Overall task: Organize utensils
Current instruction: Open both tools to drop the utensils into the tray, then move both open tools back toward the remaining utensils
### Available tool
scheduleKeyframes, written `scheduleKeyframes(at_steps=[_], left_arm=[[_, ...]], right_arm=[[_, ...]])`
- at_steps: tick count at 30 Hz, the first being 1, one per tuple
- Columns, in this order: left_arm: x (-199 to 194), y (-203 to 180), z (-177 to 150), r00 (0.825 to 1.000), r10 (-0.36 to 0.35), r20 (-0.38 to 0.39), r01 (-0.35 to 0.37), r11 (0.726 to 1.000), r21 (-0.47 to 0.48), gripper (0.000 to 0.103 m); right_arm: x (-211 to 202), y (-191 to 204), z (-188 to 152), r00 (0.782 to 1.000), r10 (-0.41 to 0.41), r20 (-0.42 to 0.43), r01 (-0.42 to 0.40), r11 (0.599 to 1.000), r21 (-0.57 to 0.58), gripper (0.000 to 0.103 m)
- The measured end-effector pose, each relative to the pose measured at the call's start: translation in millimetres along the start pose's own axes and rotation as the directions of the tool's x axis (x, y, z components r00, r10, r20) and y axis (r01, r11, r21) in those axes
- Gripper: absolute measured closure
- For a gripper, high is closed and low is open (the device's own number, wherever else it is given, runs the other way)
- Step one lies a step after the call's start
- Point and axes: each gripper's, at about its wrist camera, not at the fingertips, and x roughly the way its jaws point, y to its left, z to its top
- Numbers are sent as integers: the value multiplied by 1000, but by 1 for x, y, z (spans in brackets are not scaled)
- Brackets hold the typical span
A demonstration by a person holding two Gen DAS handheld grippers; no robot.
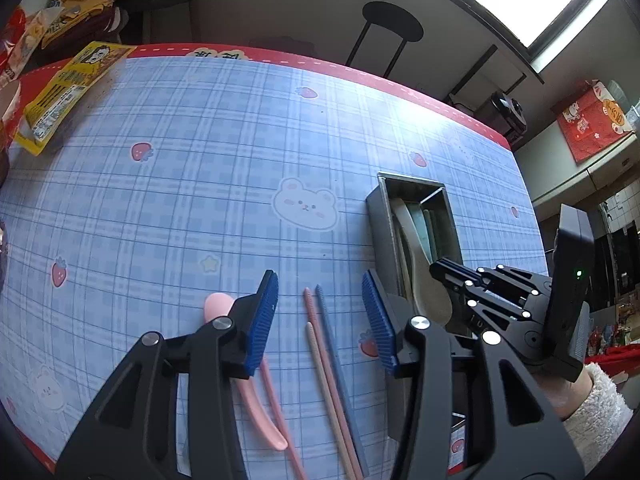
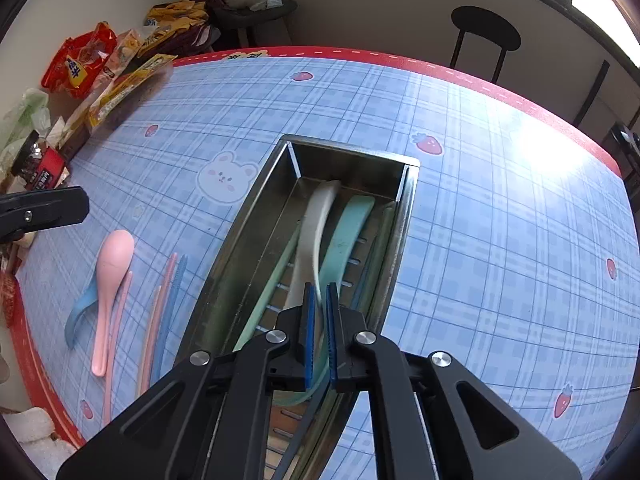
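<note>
A steel utensil tray [image 2: 256, 220] [image 1: 378, 216] lies on the table and holds a white spoon [image 2: 316, 220], a mint green spoon [image 2: 348, 228] and green chopsticks. My right gripper [image 2: 319, 332] is over the tray's near end, shut on the rim of the mint green spoon's bowl. My left gripper [image 1: 320, 320] is open above several loose chopsticks [image 1: 324, 344]. A pink spoon [image 1: 248, 384] [image 2: 110, 276] lies under its left finger. A blue spoon [image 2: 80, 312] lies left of the pink one.
Snack packets [image 2: 92, 60] and a yellow pack [image 1: 68, 88] crowd the table's far left. A jar [image 2: 34, 156] stands at the left edge. A black stool [image 1: 390, 28] stands beyond the far edge. The tablecloth [image 1: 200, 152] is blue plaid.
</note>
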Motion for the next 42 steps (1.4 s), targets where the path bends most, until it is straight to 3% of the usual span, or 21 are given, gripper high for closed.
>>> scheduleKeyframes(at_steps=[2,6,8,10,11,14,17,24,31,36,40,41,42], left_arm=[[-5,11,-2,1000,6,11,-6,1000,-9,50],[-12,23,-7,999,27,33,-27,1000,-9,44],[-14,30,-12,999,34,35,-34,999,-11,42],[-17,36,-17,998,44,38,-44,999,-13,29],[-21,39,-20,998,50,49,-49,999,-16,17],[-29,48,-31,997,56,61,-55,998,-12,16],[-39,55,-42,995,77,64,-76,997,-11,9],[-54,76,-79,994,96,56,-96,995,6,8],[-60,96,-120,995,89,51,-93,992,83,8],[-71,115,-145,990,104,91,-112,990,91,8],[-72,128,-156,992,93,79,-101,990,101,8],[-72,131,-158,993,89,78,-96,990,100,8],[-72,134,-159,994,82,79,-89,991,97,8]], right_arm=[[-5,-1,0,1000,-10,12,10,1000,10,84],[-29,2,-5,997,-30,68,29,999,24,49],[-43,4,-10,995,-33,97,30,999,34,38],[-56,7,-17,992,-35,121,29,998,54,25],[-61,9,-20,990,-40,133,31,997,66,16],[-76,17,-35,988,-33,152,17,994,106,8],[-85,31,-50,987,-28,161,7,991,133,6],[-95,81,-87,984,-32,177,3,987,158,6],[-81,128,-115,993,31,118,-49,987,155,6],[-74,148,-123,995,78,68,-87,985,150,6],[-67,161,-123,999,51,10,-52,991,121,6],[-66,166,-123,999,44,5,-44,994,103,10],[-65,171,-122,999,49,-3,-49,996,76,21]])
